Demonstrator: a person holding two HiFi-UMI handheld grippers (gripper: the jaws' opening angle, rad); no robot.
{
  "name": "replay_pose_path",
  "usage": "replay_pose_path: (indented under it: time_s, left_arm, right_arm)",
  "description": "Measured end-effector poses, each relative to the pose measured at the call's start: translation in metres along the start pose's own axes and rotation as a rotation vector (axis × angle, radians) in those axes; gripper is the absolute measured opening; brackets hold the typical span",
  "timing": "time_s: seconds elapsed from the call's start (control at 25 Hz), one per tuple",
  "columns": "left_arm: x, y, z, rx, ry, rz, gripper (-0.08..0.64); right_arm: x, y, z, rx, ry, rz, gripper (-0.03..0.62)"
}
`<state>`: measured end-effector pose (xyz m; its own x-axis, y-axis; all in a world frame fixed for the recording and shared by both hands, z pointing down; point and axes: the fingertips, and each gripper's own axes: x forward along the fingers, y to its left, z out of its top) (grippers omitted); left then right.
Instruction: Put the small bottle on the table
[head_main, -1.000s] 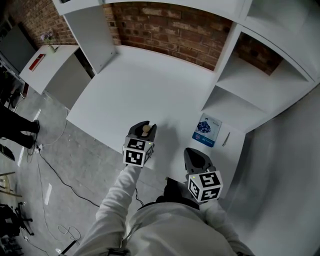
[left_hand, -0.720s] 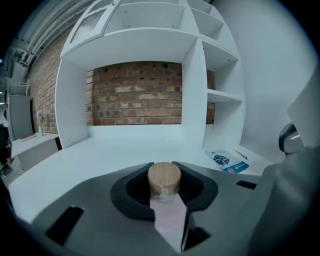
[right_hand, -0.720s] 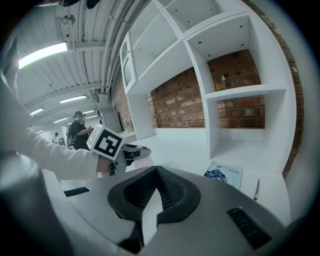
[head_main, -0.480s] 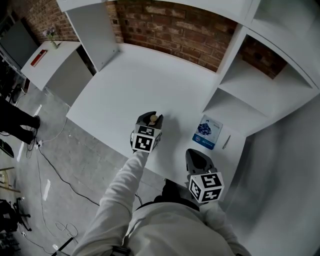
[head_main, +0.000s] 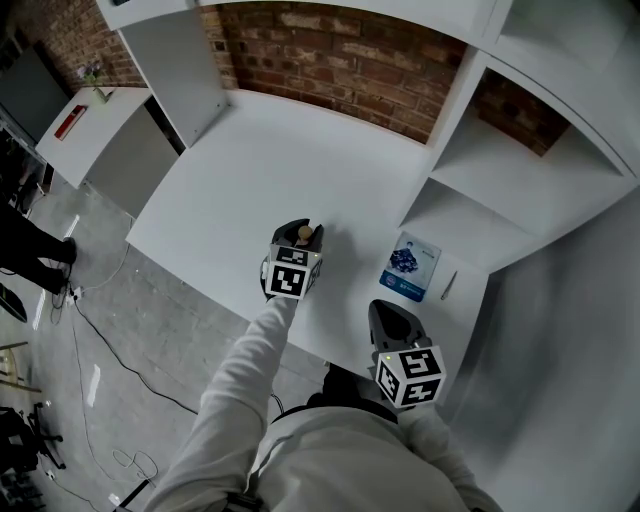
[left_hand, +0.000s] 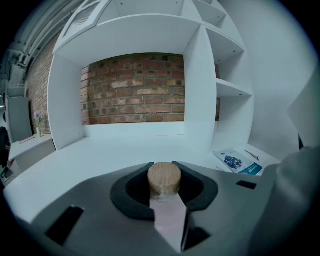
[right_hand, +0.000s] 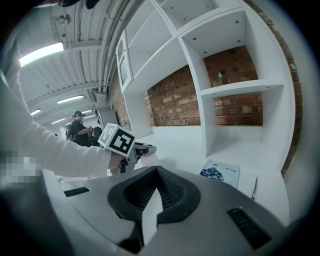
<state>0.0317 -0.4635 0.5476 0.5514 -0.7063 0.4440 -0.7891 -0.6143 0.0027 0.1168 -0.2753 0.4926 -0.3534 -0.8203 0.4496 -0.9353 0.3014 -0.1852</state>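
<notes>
The left gripper (left_hand: 163, 167) clamps a small bottle (left_hand: 164, 179) with a round, pale wooden stopper, near the front of the smooth white table (head_main: 260, 170). The right gripper (right_hand: 158, 172), with ribbed black pads, is closed and empty. White shelves (head_main: 500, 170) stand against a brick wall (head_main: 330, 60).

The person wears an off-white long-sleeved top (head_main: 330, 455); each sleeve (head_main: 240, 385) runs full length to the wrist. The left gripper (head_main: 300, 233) and right gripper (head_main: 384, 308) have grey moulded shells with dark rectangular slots and black, ribbed pads (right_hand: 175, 192). Each carries a white cube (head_main: 290, 279) printed with black square markers.
</notes>
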Motion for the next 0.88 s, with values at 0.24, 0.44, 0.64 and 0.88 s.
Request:
replay_pose_path:
  time_s: [0.24, 0.44, 0.64, 0.88]
  left_arm:
    - [0.009, 0.006, 0.004, 0.006, -0.008, 0.011, 0.12]
    - [0.017, 0.006, 0.01, 0.012, -0.012, 0.007, 0.123]
    - [0.023, 0.006, 0.004, 0.014, -0.017, 0.013, 0.134]
    - [0.011, 0.008, 0.01, 0.01, -0.035, 0.03, 0.183]
  right_arm:
    - [0.001, -0.003, -0.001, 0.004, 0.004, -0.005, 0.028]
    - [0.004, -0.005, -0.001, 0.0, 0.009, -0.008, 0.028]
    - [0.006, -0.003, -0.001, -0.005, 0.012, 0.0, 0.028]
    - [0.008, -0.001, -0.001, -0.004, 0.015, 0.007, 0.028]
